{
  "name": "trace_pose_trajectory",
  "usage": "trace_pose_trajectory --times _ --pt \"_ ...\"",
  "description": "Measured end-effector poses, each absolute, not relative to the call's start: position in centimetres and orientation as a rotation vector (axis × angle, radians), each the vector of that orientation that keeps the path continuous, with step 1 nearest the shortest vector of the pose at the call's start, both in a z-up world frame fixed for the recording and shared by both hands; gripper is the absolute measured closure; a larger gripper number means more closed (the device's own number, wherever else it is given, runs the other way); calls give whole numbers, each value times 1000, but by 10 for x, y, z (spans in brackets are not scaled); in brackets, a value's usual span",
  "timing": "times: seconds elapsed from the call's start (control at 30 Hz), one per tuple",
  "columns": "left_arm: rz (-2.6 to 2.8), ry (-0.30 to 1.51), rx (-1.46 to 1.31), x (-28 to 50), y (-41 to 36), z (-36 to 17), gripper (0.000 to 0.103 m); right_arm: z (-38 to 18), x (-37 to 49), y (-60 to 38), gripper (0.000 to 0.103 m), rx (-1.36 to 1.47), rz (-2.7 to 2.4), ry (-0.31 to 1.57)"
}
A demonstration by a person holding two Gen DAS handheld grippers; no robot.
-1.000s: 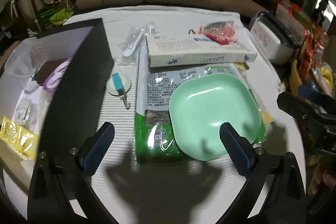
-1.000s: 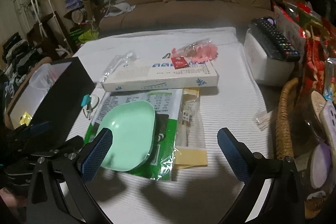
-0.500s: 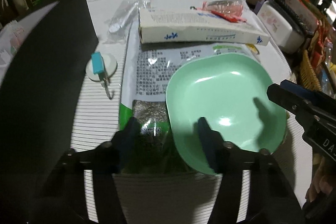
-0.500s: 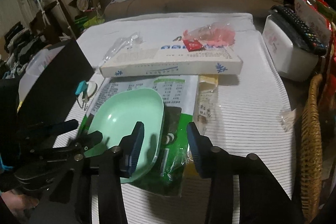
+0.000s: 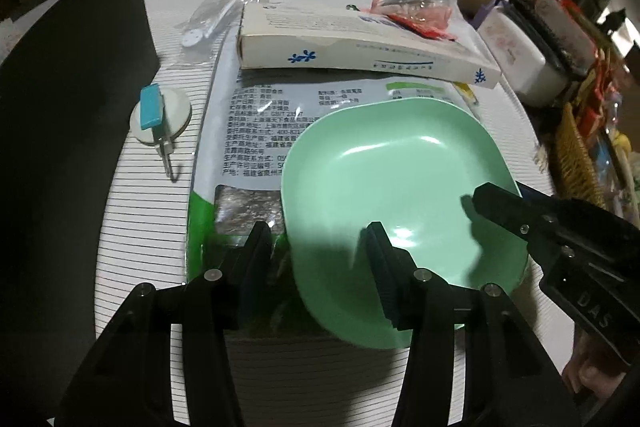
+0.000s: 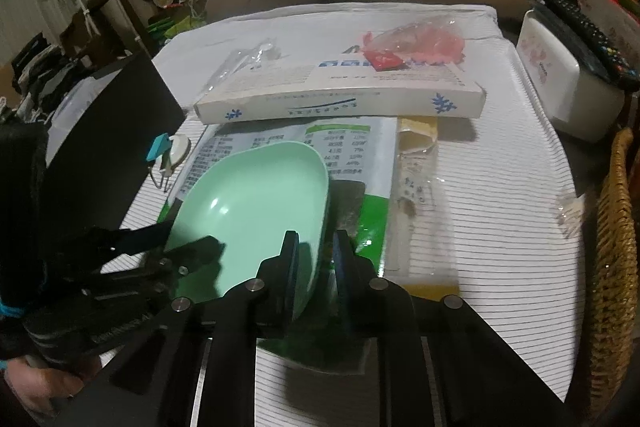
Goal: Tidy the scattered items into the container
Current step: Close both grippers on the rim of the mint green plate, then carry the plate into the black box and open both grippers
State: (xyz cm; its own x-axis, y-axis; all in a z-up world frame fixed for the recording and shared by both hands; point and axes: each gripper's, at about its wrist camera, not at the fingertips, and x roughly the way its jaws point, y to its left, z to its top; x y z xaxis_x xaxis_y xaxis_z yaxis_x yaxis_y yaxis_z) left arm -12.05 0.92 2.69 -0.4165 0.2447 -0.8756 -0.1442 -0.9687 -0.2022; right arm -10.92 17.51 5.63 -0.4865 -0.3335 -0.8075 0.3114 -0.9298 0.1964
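- Step in hand: both grippers take hold of the mint-green square plastic dish (image 5: 400, 187), which rests on a green-and-white printed food pouch (image 5: 248, 131) on the striped white table cover (image 5: 140, 227).
- Left gripper (image 5: 320, 267): jaws have just been closing and stand half closed across the near-left rim of the dish; one finger is inside the bowl, the other outside over the pouch. Whether the pads press on the rim cannot be told.
- Right gripper (image 6: 316, 263): jaws have just been closing to a narrow gap and pinch the near-right rim of the dish.
- Container: the black-walled open box (image 5: 72, 107) stands at the left, well apart from the dish.
- Next move, as a judgement: raise the dish level with both grippers together, carry it left over the black wall, then lower and release.
- Caution: the pouch may lift with the dish.
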Motion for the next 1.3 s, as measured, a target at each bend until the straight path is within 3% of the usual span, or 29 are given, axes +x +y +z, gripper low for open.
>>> trace_pose_trajectory --times 0.1,0.2,0.27,0.3,0.37,0.4,0.5,0.63,1.3 --pt "2454 -165 -1553 -122 10 27 60 53 -112 170 86 1356 -2398 -28" --pt "2472 -180 -1572 -125 7 27 45 53 -113 168 84 1359 -2394 -39" --pt "2484 -245 -1552 -123 -3 30 42 54 -112 168 83 1354 -2400 -43" --pt "2478 -292 -1520 -121 -9 32 45 55 -111 169 83 1344 -2407 -43" --pt "2460 -321 -1502 -121 -15 32 64 55 -110 169 85 1330 -2402 -33" --pt "2445 -321 -1517 -123 -17 29 86 54 -109 169 89 1323 -2396 -28" --pt "2429 -348 -1531 -126 -26 24 99 54 -108 173 90 1304 -2408 -43" --pt "2397 -449 -1519 -123 -36 27 100 55 -105 176 92 1298 -2408 -75" --pt "2539 -449 -1281 -84 -76 146 100 164 -66 146 92 1071 -2462 -24"
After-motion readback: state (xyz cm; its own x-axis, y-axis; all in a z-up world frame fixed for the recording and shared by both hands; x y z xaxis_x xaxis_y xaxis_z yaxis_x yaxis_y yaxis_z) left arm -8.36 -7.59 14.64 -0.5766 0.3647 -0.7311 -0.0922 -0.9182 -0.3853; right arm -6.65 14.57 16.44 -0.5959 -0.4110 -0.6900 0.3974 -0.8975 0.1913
